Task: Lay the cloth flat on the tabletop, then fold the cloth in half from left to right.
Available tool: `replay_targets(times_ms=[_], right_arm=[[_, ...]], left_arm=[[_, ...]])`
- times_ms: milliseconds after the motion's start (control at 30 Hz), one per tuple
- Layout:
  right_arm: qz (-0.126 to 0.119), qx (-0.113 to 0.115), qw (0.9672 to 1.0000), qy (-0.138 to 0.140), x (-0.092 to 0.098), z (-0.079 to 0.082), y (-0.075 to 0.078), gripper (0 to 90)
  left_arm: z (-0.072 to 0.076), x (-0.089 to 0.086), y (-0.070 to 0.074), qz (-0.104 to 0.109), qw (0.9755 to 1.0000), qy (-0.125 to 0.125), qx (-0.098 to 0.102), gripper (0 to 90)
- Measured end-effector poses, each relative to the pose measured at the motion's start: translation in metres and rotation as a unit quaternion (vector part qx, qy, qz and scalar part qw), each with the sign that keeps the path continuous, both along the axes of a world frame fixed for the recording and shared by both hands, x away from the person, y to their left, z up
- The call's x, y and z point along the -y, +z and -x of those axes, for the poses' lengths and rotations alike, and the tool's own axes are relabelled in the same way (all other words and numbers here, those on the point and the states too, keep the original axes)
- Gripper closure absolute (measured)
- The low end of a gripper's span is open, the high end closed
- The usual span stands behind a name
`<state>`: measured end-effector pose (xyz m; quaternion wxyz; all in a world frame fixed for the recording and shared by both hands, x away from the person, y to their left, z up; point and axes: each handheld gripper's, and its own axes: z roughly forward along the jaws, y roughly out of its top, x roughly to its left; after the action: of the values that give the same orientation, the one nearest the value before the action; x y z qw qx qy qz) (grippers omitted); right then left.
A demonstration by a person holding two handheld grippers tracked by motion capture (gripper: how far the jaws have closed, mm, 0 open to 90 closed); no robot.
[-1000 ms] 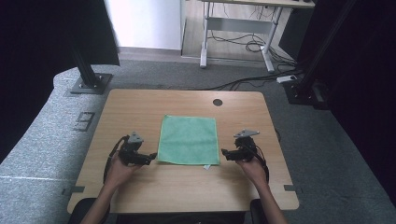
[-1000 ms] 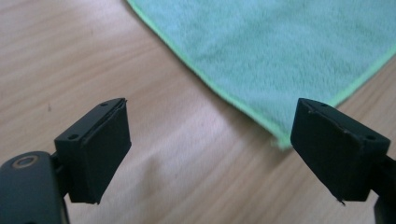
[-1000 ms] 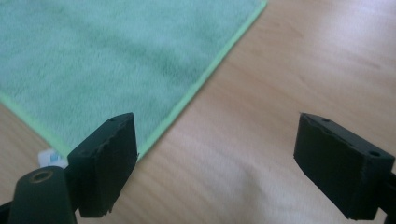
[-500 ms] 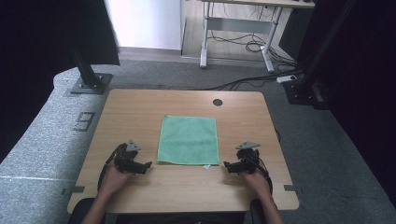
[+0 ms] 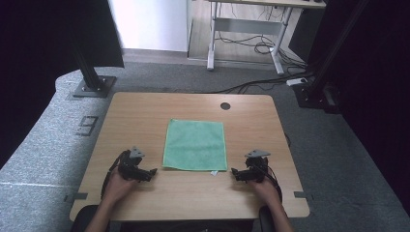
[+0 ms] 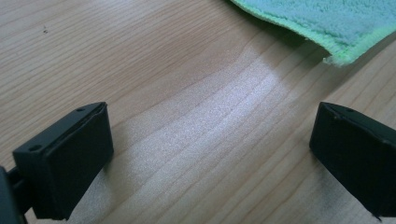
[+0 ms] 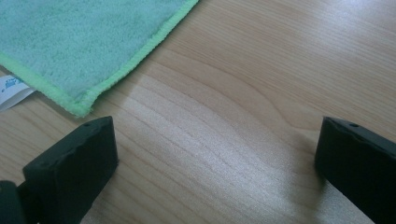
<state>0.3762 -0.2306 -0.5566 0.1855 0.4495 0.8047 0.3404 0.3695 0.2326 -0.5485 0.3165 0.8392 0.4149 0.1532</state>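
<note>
A green cloth (image 5: 195,145) lies flat and square on the wooden table (image 5: 145,111). My left gripper (image 5: 152,172) rests low by the cloth's near left corner, pointing at it. Its jaws have just been opening and stand wide over bare wood (image 6: 210,154), with the cloth's corner (image 6: 327,23) just ahead. My right gripper (image 5: 234,173) sits by the near right corner. Its jaws have also just been opening, and they are wide with nothing between them (image 7: 215,163). The cloth's edge (image 7: 84,42) lies ahead on the left, with a white label (image 7: 11,88) at its corner.
A round cable hole (image 5: 225,106) is at the table's far side. Bare wood surrounds the cloth on all sides. Beyond the table stand black frame posts (image 5: 89,72) and a desk with cables (image 5: 251,43) on the floor.
Both grippers have sunk towards the tabletop and come a little nearer the table's front edge. The cloth has not moved.
</note>
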Motion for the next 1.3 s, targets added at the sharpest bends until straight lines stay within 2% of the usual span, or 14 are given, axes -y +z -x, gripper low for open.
replay_targets(times_ms=[667,900,967,1067,1167,1300], right_arm=[[0.0,0.0,1.0,-0.002,-0.001,0.0,0.0,0.0],[0.001,-0.004,1.0,0.004,0.0,0.0,0.001,0.0],[0.002,-0.007,1.0,0.003,0.0,-0.001,0.001,0.0],[0.005,-0.011,0.9999,0.002,-0.001,-0.001,0.002,0.0],[0.006,-0.014,0.9999,-0.002,-0.001,-0.001,0.003,0.8],[-0.01,-0.019,0.9997,-0.007,-0.002,-0.003,0.005,1.8]], left_arm=[[0.0,0.0,0.0,0.001,1.0,-0.003,-0.001,0.0],[-0.005,0.001,0.003,-0.01,0.9998,-0.005,-0.013,0.0],[-0.008,0.003,0.006,-0.019,0.9998,0.0,-0.006,0.2],[-0.017,0.007,0.015,-0.021,0.9997,0.003,0.012,0.3],[-0.027,0.011,0.024,-0.009,0.9996,0.004,0.025,0.3],[-0.04,0.022,0.029,-0.001,0.9995,0.0,0.033,0.0]])
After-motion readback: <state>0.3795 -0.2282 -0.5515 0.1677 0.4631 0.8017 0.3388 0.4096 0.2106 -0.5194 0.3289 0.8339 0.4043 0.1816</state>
